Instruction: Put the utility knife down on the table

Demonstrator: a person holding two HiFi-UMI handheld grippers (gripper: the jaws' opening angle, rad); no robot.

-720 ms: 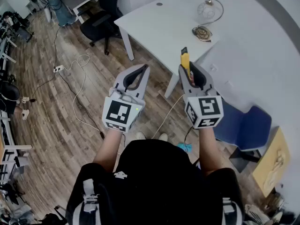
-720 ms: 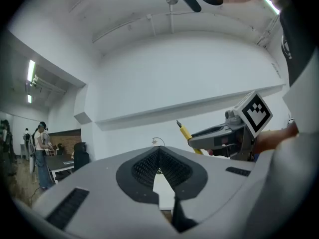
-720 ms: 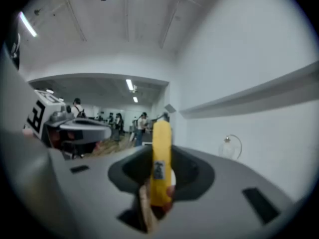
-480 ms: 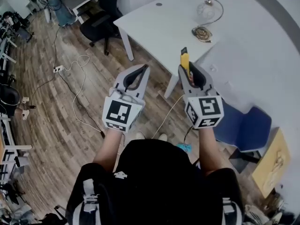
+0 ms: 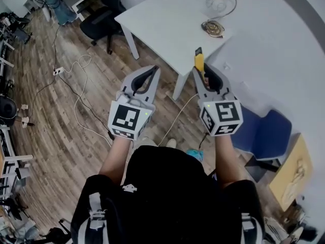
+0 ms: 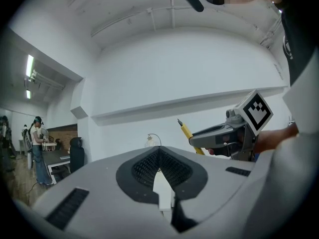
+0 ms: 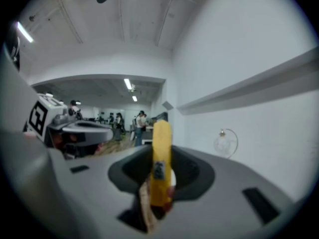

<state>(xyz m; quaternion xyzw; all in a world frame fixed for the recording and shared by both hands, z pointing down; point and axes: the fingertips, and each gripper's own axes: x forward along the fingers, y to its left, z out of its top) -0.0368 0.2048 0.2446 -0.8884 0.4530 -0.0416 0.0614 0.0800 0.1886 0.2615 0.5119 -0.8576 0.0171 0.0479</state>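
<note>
Nearer table (image 5: 167,24) now: right gripper (image 5: 204,74) clamping utility knife (image 5: 199,61), left gripper (image 5: 151,71) jaws together.

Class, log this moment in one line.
right tool: shut on utility knife | left tool: shut, empty | table: knife not yet down

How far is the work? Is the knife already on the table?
Done: the right gripper grips the yellow utility knife. In hand: it is held in the air, short of the white table. Remaining: bring it over the table, lower it, open the jaws. The left gripper is shut, empty.
</note>
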